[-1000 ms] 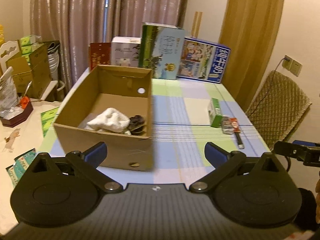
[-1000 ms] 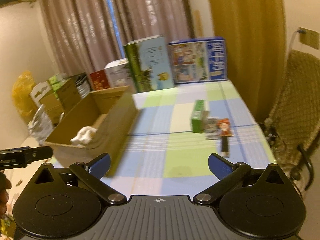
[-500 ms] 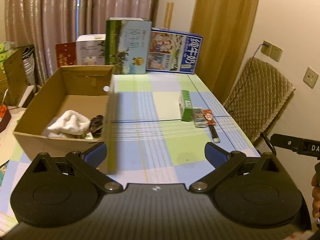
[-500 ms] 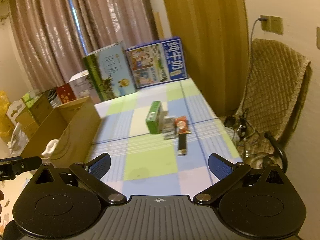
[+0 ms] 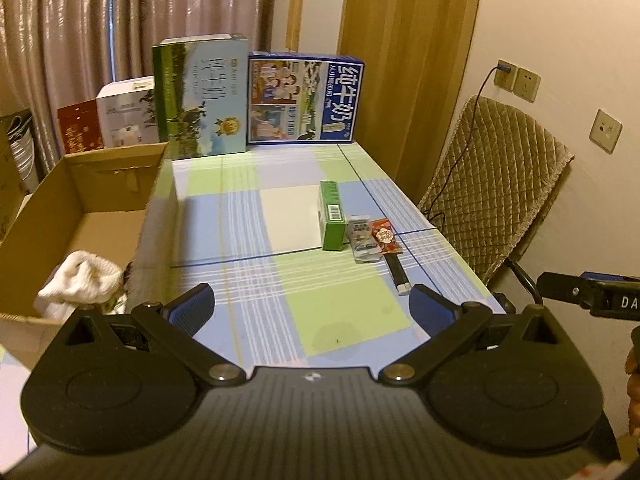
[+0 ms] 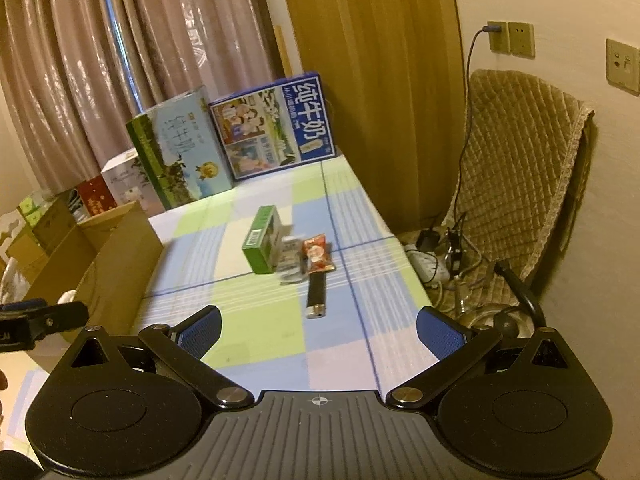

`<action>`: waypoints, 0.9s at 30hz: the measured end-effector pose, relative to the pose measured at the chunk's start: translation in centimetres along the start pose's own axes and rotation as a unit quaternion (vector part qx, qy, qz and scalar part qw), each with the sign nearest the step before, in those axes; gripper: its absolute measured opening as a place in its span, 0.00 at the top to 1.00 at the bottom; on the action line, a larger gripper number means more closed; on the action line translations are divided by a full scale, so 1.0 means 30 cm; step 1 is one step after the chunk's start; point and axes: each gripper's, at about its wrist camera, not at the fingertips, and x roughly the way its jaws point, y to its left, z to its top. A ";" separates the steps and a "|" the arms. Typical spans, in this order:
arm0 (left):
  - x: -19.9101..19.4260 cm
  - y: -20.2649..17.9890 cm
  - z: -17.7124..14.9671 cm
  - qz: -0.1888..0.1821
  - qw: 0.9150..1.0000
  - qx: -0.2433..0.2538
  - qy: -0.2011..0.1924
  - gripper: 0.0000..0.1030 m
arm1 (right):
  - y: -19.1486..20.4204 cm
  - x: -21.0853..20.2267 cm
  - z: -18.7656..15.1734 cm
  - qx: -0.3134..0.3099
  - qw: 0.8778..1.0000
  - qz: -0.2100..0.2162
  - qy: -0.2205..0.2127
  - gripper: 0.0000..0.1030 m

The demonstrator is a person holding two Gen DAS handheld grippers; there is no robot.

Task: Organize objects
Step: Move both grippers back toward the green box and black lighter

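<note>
On the checked tablecloth lie a green box (image 5: 332,216) (image 6: 263,239), a silver packet (image 5: 362,239) (image 6: 290,258), a red packet (image 5: 385,236) (image 6: 318,258) and a black lighter (image 5: 397,274) (image 6: 316,294), side by side. An open cardboard box (image 5: 80,196) (image 6: 116,264) stands at the left with a white cloth (image 5: 82,282) inside. My left gripper (image 5: 312,310) hangs open over the near table edge, well short of the small items. Likewise open and empty, my right gripper (image 6: 318,330) points at the lighter from the near side.
Two tall milk cartons (image 5: 200,96) (image 5: 304,98) and smaller boxes (image 5: 126,116) line the table's far edge before curtains. A padded chair (image 5: 492,184) (image 6: 520,184) stands at the right, with cables and a power strip (image 6: 430,264) on the floor.
Both grippers have swung to the right: the cardboard box slid toward the left edge of each view, and the small items now sit nearer the middle. Both stay open.
</note>
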 end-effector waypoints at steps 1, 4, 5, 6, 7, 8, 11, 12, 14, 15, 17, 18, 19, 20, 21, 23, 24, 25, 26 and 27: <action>0.014 -0.006 0.006 0.000 1.000 0.004 -0.001 0.01 | -0.005 0.009 0.004 0.000 1.000 0.000 0.001 0.02; 0.057 -0.022 0.024 -0.001 1.000 0.016 0.000 0.02 | -0.021 0.042 0.017 -0.002 1.000 -0.002 0.004 0.02; 0.075 -0.024 0.032 -0.003 1.000 0.018 0.001 0.02 | -0.026 0.055 0.020 -0.004 1.000 -0.003 0.005 0.02; 0.091 -0.027 0.036 -0.004 1.000 0.020 0.001 0.02 | -0.030 0.070 0.025 -0.007 1.000 -0.004 0.007 0.02; 0.113 -0.029 0.043 -0.005 1.000 0.023 0.002 0.02 | -0.032 0.084 0.029 -0.009 1.000 -0.003 0.008 0.02; 0.132 -0.032 0.050 -0.005 1.000 0.025 0.004 0.03 | -0.034 0.103 0.035 -0.011 1.000 -0.004 0.011 0.02; 0.192 -0.035 0.063 -0.006 1.000 0.029 0.006 0.05 | -0.034 0.158 0.054 -0.019 1.000 -0.004 0.016 0.02; 0.217 -0.036 0.069 -0.006 1.000 0.030 0.008 0.07 | -0.033 0.176 0.059 -0.022 1.000 -0.005 0.017 0.02; 0.264 -0.038 0.078 -0.009 0.999 0.033 0.012 0.09 | -0.034 0.218 0.069 -0.031 0.999 -0.006 0.021 0.02; 0.286 -0.039 0.082 -0.009 0.999 0.036 0.014 0.10 | -0.036 0.241 0.073 -0.035 0.999 -0.007 0.025 0.02; 0.333 -0.041 0.090 -0.010 0.999 0.040 0.016 0.12 | -0.040 0.283 0.077 -0.041 0.999 -0.007 0.031 0.03; 0.355 -0.043 0.092 -0.011 0.999 0.041 0.017 0.13 | -0.043 0.309 0.079 -0.045 0.998 -0.006 0.035 0.07; 0.378 -0.042 0.095 -0.012 0.999 0.043 0.019 0.13 | -0.045 0.332 0.080 -0.048 0.998 -0.006 0.040 0.10; 0.405 -0.042 0.095 -0.013 0.999 0.045 0.021 0.14 | -0.048 0.359 0.079 -0.050 0.998 -0.005 0.047 0.17; 0.427 -0.042 0.095 -0.014 0.998 0.048 0.023 0.16 | -0.052 0.388 0.079 -0.051 0.997 -0.003 0.055 0.21; 0.478 -0.042 0.090 -0.016 0.998 0.051 0.029 0.20 | -0.057 0.442 0.076 -0.052 0.996 0.002 0.069 0.24; 0.501 -0.040 0.087 -0.018 0.998 0.051 0.033 0.22 | -0.057 0.470 0.074 -0.054 0.996 0.006 0.077 0.28; 0.527 -0.038 0.084 -0.019 0.998 0.051 0.037 0.23 | -0.055 0.495 0.072 -0.056 0.995 0.011 0.084 0.30; 0.551 -0.036 0.082 -0.019 0.998 0.052 0.040 0.25 | -0.055 0.521 0.069 -0.058 0.994 0.016 0.091 0.35; 0.575 -0.035 0.079 -0.019 0.998 0.053 0.041 0.27 | -0.052 0.552 0.064 -0.059 0.993 0.021 0.099 0.41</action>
